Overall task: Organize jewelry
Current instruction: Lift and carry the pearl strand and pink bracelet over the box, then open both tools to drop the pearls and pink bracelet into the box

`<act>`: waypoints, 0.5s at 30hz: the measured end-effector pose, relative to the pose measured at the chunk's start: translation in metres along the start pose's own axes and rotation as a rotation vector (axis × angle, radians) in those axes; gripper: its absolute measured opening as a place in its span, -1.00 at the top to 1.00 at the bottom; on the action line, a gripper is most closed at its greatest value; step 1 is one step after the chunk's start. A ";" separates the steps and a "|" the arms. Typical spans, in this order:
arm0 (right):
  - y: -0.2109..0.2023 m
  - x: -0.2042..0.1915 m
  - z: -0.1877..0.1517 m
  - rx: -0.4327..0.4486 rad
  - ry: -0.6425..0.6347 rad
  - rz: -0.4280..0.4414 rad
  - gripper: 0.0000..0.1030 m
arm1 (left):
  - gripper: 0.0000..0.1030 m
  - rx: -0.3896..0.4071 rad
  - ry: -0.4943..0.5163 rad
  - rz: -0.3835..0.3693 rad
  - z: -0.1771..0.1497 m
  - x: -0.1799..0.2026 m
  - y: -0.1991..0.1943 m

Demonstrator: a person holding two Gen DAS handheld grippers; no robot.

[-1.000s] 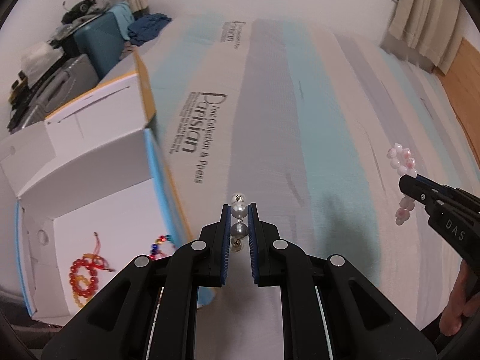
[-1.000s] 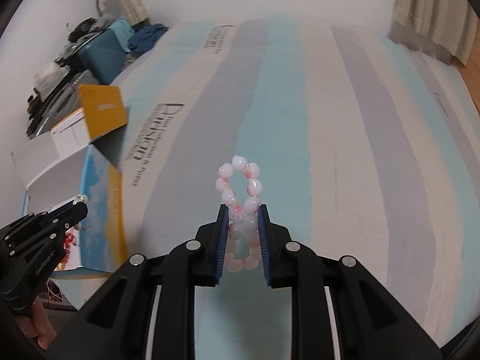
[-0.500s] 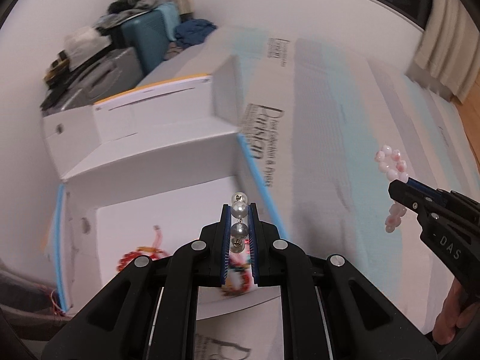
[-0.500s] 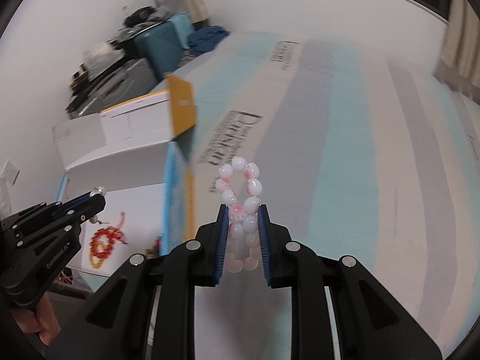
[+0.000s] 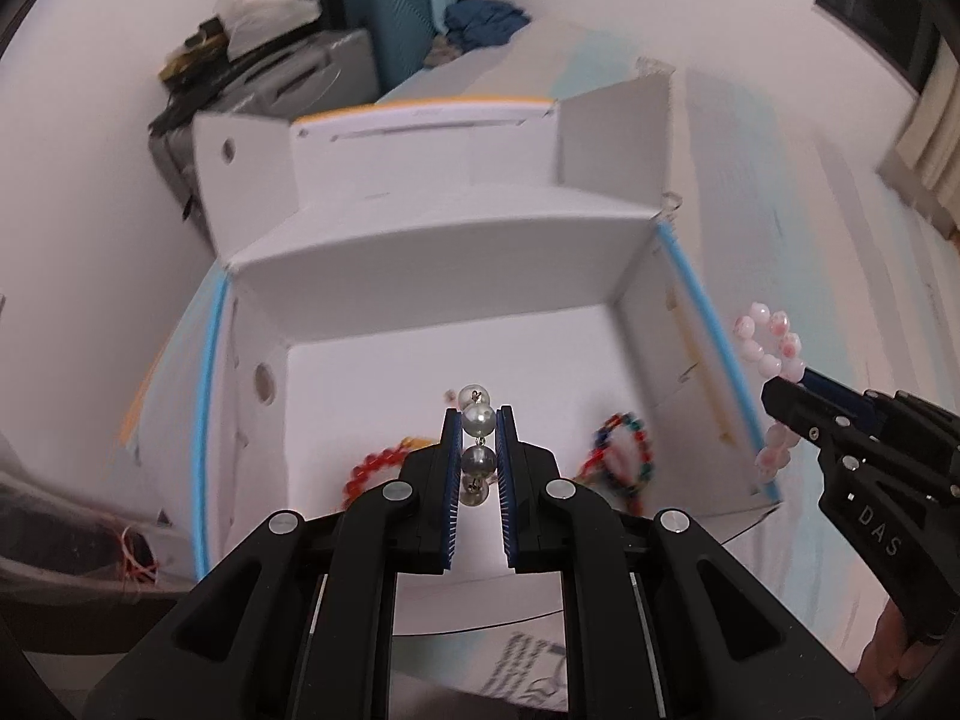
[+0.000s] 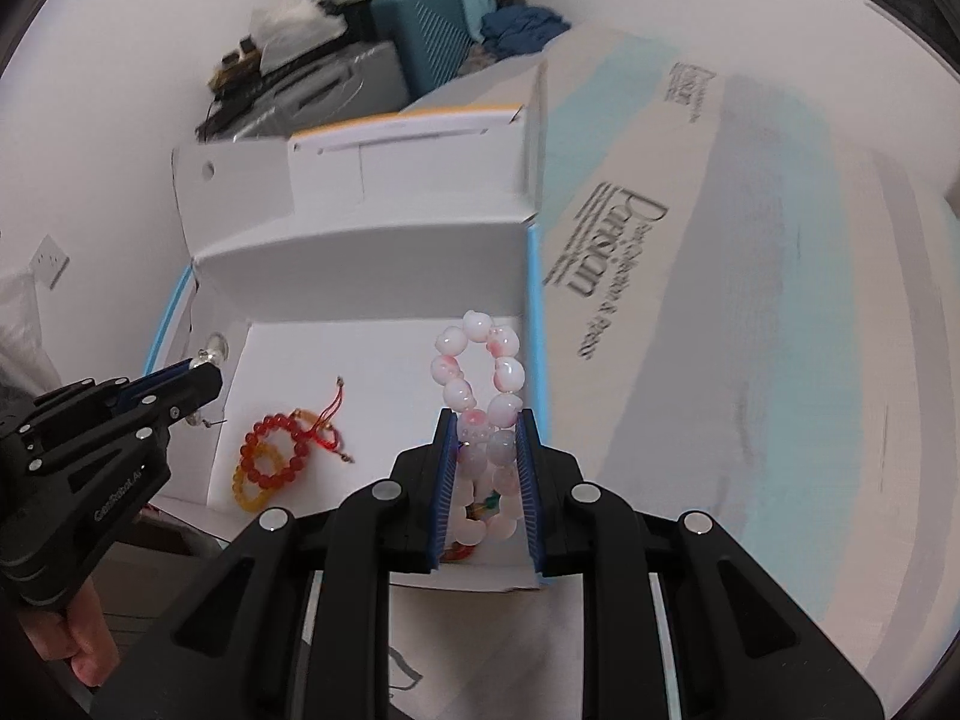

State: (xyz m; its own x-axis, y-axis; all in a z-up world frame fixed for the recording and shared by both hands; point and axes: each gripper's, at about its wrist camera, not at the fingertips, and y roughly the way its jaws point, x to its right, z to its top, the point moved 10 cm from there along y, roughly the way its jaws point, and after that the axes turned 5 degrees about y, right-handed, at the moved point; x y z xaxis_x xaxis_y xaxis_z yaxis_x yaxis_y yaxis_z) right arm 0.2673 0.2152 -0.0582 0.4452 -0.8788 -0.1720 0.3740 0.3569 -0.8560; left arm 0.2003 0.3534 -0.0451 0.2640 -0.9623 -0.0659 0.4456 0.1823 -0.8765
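Jewelry | we pinch pearl string [image 5: 477,438] in left tool [image 5: 477,420], pink bracelet [image 6: 483,420] in right tool [image 6: 485,420] | both unplaced; white box [image 5: 420,252] already holds red bracelets [image 6: 270,456]

A teal suitcase [image 5: 393,6] stands beside blue clothes [image 5: 486,18] and a grey case [image 5: 288,81].

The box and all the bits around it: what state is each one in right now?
Box: open, flaps up.
Pearl string: pinched in the left tongs, over the box.
Pink bracelet: pinched in the right tongs, over the box's right edge.
Red and orange bracelets: lying on the box floor.
Multicolour bracelet: lying on the box floor.
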 end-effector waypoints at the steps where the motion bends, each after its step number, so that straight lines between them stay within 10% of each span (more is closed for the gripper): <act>1: 0.005 -0.004 -0.002 -0.014 -0.002 -0.001 0.64 | 0.80 -0.004 -0.006 0.001 -0.002 -0.006 0.003; 15: 0.087 -0.019 -0.022 -0.210 0.002 -0.075 0.64 | 0.80 -0.167 -0.066 -0.018 -0.039 -0.049 0.062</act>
State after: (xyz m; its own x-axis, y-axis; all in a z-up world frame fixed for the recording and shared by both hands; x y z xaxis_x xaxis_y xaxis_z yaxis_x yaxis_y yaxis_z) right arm 0.2739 0.2566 -0.1401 0.4209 -0.9011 -0.1043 0.2282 0.2164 -0.9493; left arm 0.1817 0.4044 -0.1144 0.3151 -0.9488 -0.0234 0.3036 0.1242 -0.9447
